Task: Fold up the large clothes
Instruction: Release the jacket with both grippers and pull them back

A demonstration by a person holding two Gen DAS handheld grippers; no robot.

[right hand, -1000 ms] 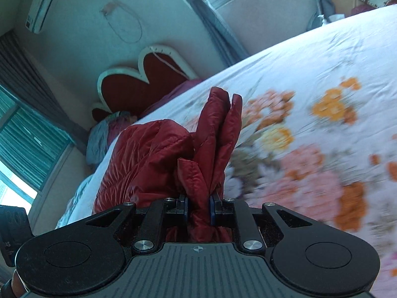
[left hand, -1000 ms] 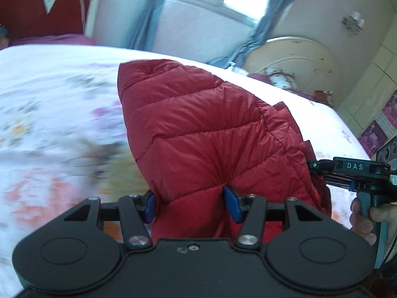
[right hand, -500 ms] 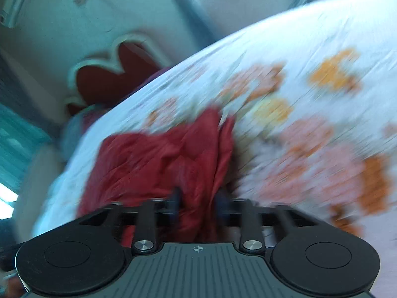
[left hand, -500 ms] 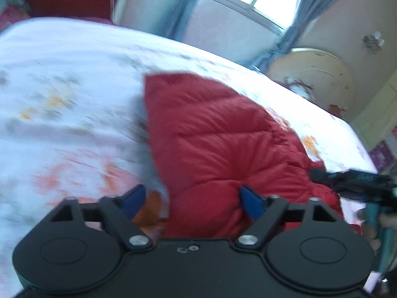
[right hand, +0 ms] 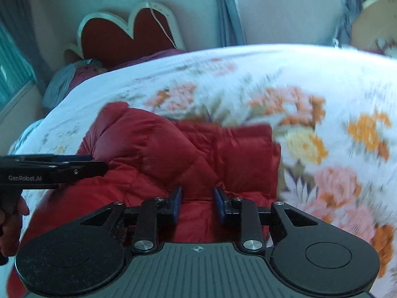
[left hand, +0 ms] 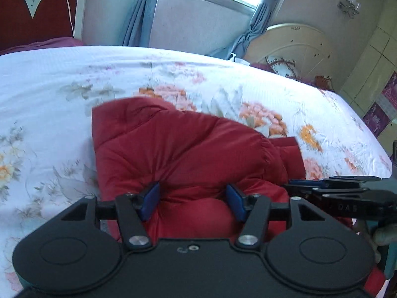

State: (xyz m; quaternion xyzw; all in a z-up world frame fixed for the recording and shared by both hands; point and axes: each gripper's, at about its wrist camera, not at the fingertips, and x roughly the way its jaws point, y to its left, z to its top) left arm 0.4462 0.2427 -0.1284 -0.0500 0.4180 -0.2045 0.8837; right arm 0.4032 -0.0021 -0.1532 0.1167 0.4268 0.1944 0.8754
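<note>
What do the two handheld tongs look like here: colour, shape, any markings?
Both tongs are matte black with two round lobes at the base, silver screw heads and blue pads on the fingers. The left tongs show white "GenRobot.AI" lettering on their side in the right wrist view. The right tongs have a ribbed grey top plate with a small crosshair mark.

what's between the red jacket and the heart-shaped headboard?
Only bare floral bedsheet between the red jacket and the headboard; clearest in the left wrist view.
</note>
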